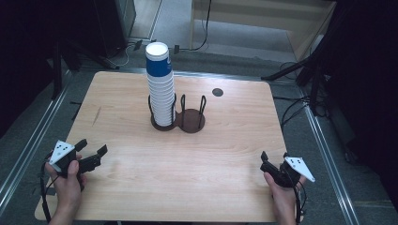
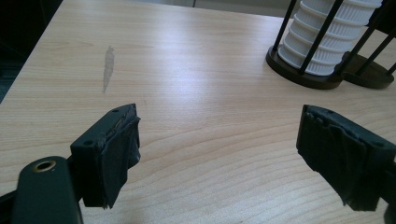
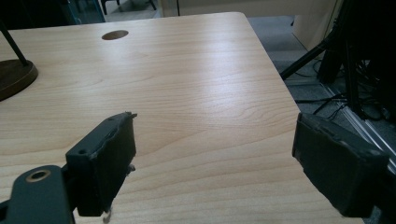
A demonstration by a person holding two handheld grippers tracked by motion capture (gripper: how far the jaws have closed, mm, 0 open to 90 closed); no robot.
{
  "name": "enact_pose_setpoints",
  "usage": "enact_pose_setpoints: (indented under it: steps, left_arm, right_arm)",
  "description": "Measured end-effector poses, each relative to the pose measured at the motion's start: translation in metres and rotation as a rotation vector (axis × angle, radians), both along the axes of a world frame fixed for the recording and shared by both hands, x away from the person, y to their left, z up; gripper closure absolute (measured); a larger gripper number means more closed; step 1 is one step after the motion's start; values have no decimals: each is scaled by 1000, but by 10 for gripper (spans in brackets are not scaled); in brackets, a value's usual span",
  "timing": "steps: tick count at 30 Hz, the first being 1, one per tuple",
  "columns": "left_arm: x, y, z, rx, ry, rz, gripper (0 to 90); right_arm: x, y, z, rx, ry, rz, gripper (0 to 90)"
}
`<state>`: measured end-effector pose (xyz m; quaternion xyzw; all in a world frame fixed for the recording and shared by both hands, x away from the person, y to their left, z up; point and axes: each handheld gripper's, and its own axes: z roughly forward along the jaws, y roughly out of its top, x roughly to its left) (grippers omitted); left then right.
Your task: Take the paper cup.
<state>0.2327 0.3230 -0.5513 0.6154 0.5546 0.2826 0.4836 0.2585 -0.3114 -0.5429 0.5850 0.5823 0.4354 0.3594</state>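
Left gripper point(image 1: 91, 153) near worktop's point(image 1: 141, 187) front-left corner, jaws spread, nothing between them.

Cup stack point(image 1: 160, 89): paper cups, white ribbed rims, blue top cup; stands in left ring of dark wire 2-ring holder point(image 1: 180, 117), mid-worktop toward rear edge.

Judged light, thin-walled, crushable, smooth; tall stack likely tippy. Grip top cup gently by sides below rim.

Right gripper point(image 1: 273, 161) near front-right corner, jaws spread, empty.

Worktop pale wood grain, matte.

Light wooden table point(image 1: 225, 154), rounded corners, one round cable hole point(image 1: 217, 92) (far side, right of centre); grey floor point(image 1: 324, 154) with metal rails point(image 1: 28, 150) either side; loose black cables point(image 1: 300, 110); dark stands; pale wooden furniture point(image 1: 263, 18) behind; dim surroundings
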Motion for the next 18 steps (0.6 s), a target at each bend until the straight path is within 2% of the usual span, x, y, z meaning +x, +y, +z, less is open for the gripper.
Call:
enact_pose_setpoints:
  steps: [7, 13, 15, 17, 18]
  left_arm:
    - [0, 0, 0, -4, -9, -1, 146]
    - [0, 0, 0, -5, 0, 9, 145]
    - [0, 0, 0, -1, -6, 9, 146]
    - [0, 0, 0, -9, -6, -2, 146]
    - [0, 4, -1, -39, -11, -13, 146]
  right_arm:
    - [0, 1, 1, -10, -5, -4, 135]
    - [1, 2, 3, -12, 0, -19, 136]
    - [0, 5, 8, -18, -16, -21, 136]
    - [0, 7, 11, -13, -24, -20, 136]
    - [1, 9, 18, -3, -45, -21, 138]
